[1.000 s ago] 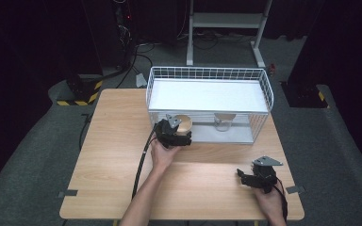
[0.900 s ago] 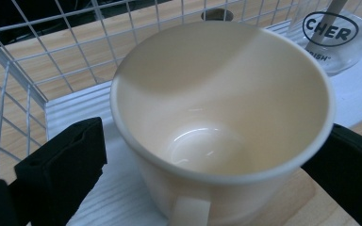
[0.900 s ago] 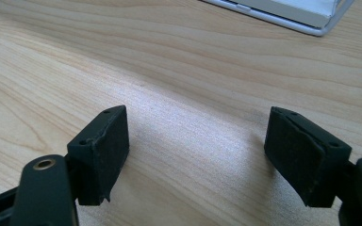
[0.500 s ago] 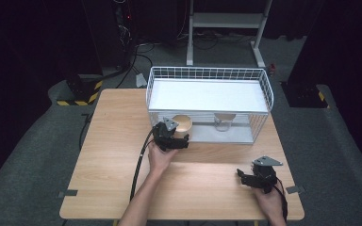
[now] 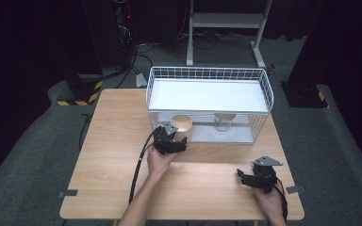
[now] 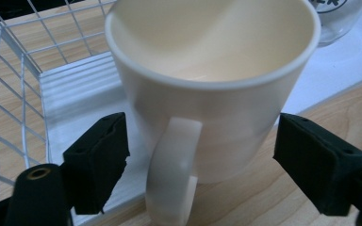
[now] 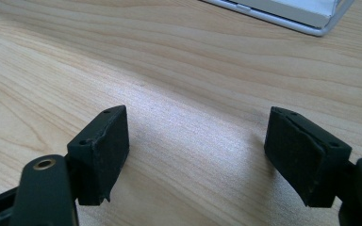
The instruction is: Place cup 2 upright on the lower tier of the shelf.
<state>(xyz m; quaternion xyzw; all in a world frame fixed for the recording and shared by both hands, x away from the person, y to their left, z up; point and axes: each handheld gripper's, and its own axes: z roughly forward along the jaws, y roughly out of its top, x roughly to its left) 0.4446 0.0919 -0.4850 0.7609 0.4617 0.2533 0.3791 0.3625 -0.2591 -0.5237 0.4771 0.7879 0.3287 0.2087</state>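
Mug [image 6: 207, 89]: between my left gripper's [image 6: 217, 160] wide jaws, untouched, handle toward me, at the rack's [image 5: 264, 89] open front edge. Right gripper [image 7: 198, 150]: spread wide over bare table [image 7: 179, 61], well apart from the rack.

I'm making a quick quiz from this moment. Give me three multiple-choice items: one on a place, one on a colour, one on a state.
1. Where is the mug?
A. on the floor
B. between the left gripper's jaws, at the rack's front
C. by the right gripper

2. What colour is the mug?
A. cream
B. red
C. blue

3. How do the right gripper's jaws stand?
A. shut on a glass
B. shut on nothing
C. open over bare table

Key: 1 B, the jaws flank it; 2 A, its wall is cream; 3 C, a wide gap shows wood.
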